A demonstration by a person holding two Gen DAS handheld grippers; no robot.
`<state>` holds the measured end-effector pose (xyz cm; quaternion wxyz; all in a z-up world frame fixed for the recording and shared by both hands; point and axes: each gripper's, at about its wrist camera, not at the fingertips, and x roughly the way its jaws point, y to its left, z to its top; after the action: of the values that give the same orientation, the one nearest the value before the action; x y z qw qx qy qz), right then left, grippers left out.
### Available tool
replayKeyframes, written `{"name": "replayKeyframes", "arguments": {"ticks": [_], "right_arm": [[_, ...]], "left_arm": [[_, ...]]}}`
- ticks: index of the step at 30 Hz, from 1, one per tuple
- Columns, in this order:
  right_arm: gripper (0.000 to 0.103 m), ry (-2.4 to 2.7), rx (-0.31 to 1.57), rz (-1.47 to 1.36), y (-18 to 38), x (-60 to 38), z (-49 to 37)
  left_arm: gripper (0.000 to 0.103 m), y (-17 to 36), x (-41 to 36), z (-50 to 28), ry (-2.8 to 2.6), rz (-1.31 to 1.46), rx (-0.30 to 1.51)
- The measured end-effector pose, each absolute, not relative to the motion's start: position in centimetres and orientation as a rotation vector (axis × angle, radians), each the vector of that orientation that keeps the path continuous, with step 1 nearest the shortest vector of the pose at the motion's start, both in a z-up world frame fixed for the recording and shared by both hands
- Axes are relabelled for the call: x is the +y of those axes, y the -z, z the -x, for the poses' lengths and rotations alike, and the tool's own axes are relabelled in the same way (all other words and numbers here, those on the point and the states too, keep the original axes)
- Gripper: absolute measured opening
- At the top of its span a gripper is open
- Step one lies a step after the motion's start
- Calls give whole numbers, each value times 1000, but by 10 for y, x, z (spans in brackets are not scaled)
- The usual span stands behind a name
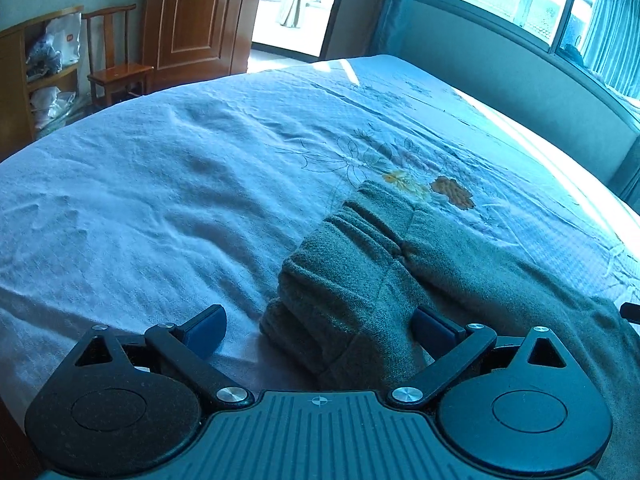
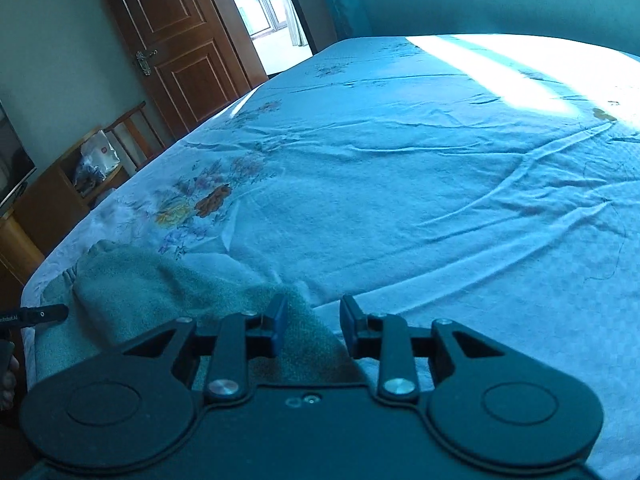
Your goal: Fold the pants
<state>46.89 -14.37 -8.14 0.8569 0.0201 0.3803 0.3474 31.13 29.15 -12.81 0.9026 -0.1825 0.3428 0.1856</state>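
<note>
Grey-green fleece pants (image 1: 360, 276) lie folded in layers on the bed, at the near edge. My left gripper (image 1: 320, 330) is open wide, its blue pads either side of the folded stack's near end, holding nothing. In the right wrist view the pants (image 2: 152, 284) lie at lower left. My right gripper (image 2: 314, 326) is open, its jaws over the right corner of the pants, with fabric lying between the pads but not clamped. The left gripper's tip (image 2: 40, 314) shows at the left edge.
The bed (image 1: 160, 184) has a light blue sheet with a flower print (image 1: 448, 188). A headboard (image 1: 520, 80) and window stand far right. A wooden door (image 2: 176, 40), a chair (image 1: 116, 60) and a shelf (image 1: 24, 80) stand beyond the bed's left side.
</note>
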Motion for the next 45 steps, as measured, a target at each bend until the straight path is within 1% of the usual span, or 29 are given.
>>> {"name": "replayKeyframes", "arguments": {"ticks": [1,3,9,13,14,15,16,18,19,20,21,22,23,25,27,28,29,30,31,32,33,34,35,39,40,41,43,44,45], "right_arm": [[25,-759,804,-33,83,-143,-471],[25,-818,841,-47,86,-140,-479],[24,-1043,851,-73,76,-147,-471],[26,-1053,869,-114,77,-142,-479],[26,-1016,887,-144,81,-138,-486],[26,-993,901,-158,84,-135,-489],[19,-967,913,-156,87,-130,-492],[19,-980,932,-159,90,-120,-493],[19,-982,926,-156,88,-117,-492],[14,-977,904,-134,85,-113,-490],[0,-952,863,-91,80,-109,-488],[0,-927,839,-60,76,-108,-486],[0,-908,805,-46,70,-109,-485],[0,-898,752,-14,62,-112,-481],[0,-837,796,65,79,-108,-485],[0,-806,848,93,94,-105,-488],[0,-795,855,70,102,-106,-489],[0,-780,843,38,103,-110,-489],[10,-754,832,15,100,-115,-489],[15,-691,814,7,95,-122,-487],[11,-637,795,-6,87,-131,-483],[9,-617,757,-35,77,-144,-475],[10,-623,700,-80,65,-161,-460],[18,-622,651,-63,47,-185,-403],[19,-650,670,-85,51,-186,-394],[19,-681,695,-93,58,-184,-387],[16,-669,741,-38,77,-179,-382],[15,-629,771,-20,87,-182,-386],[11,-575,782,-20,93,-190,-391]], "left_arm": [[99,129,291,-312,-383,380,705],[99,130,289,-313,-382,381,704],[99,132,290,-309,-377,405,700],[99,134,289,-309,-379,399,694],[97,134,288,-310,-376,399,696],[91,134,288,-310,-367,402,693],[81,134,287,-311,-355,405,695],[76,133,285,-313,-350,389,695],[71,133,286,-312,-342,396,691],[64,132,288,-311,-338,406,682],[59,131,289,-310,-333,411,673],[48,128,290,-308,-333,406,660],[42,124,289,-307,-339,391,649],[41,118,281,-307,-348,317,638],[42,123,275,-310,-363,249,653],[46,131,275,-313,-367,247,675],[53,134,278,-313,-374,264,667],[59,135,283,-310,-387,298,659],[67,133,288,-308,-391,327,662],[72,130,293,-305,-392,342,662],[74,124,294,-298,-405,331,648],[74,118,292,-293,-412,303,639],[74,112,287,-288,-418,271,636],[75,92,250,-281,-390,156,587],[78,90,236,-282,-374,118,576],[87,90,223,-286,-356,87,566],[96,96,200,-294,-330,21,575],[96,101,191,-299,-321,-5,593],[96,106,186,-303,-316,-27,606]]}}
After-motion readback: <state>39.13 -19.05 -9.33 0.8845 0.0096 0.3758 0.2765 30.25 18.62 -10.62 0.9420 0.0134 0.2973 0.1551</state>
